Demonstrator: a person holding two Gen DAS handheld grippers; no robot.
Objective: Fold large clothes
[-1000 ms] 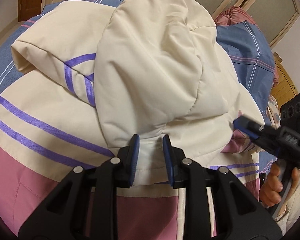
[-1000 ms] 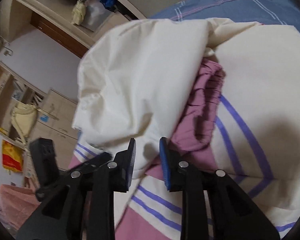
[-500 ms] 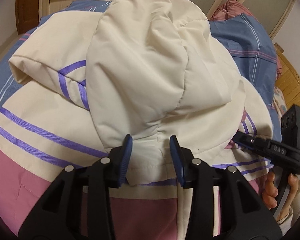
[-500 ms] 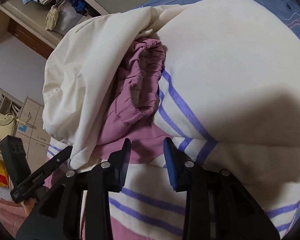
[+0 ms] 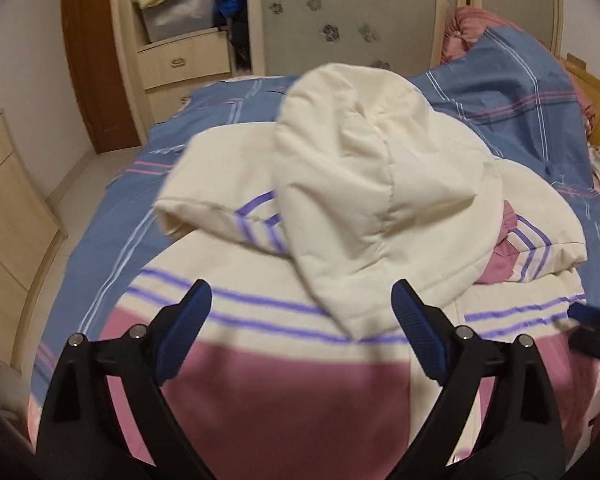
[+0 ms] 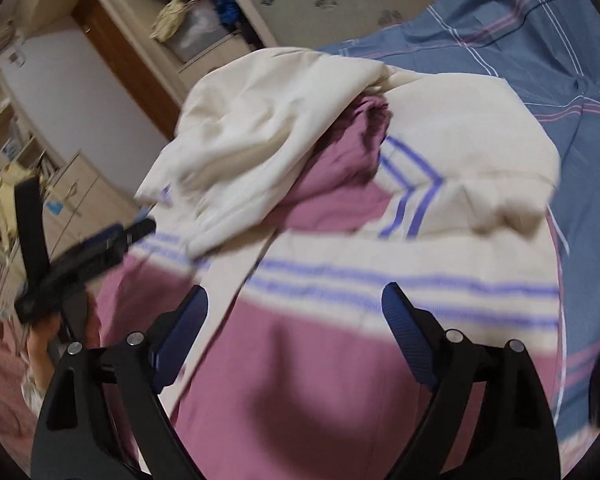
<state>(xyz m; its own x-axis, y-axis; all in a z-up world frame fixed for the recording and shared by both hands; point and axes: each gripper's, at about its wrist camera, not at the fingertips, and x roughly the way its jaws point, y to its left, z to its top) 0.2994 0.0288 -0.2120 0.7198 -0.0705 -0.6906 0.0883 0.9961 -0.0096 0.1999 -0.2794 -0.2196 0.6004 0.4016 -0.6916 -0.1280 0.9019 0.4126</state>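
A large padded jacket (image 5: 260,272), cream with purple stripes and a pink lower part, lies on the bed. Its cream hood (image 5: 372,192) is folded down over the body, with sleeves folded in at both sides. My left gripper (image 5: 302,312) is open and empty, just above the hood's lower edge. My right gripper (image 6: 294,316) is open and empty over the pink and striped part of the jacket (image 6: 340,360). The left gripper also shows at the left of the right wrist view (image 6: 112,240). A bit of the right gripper shows at the right edge of the left wrist view (image 5: 592,320).
The blue checked bedcover (image 5: 500,92) lies under and behind the jacket. A wardrobe with drawers and piled clothes (image 5: 188,40) stands behind the bed. A wooden cabinet (image 5: 4,208) stands at the left and a wooden bed frame (image 5: 596,96) at the right.
Both grippers have opened, let go of the hood's edge and pulled back from the jacket. The hood now lies flat on the jacket's body.
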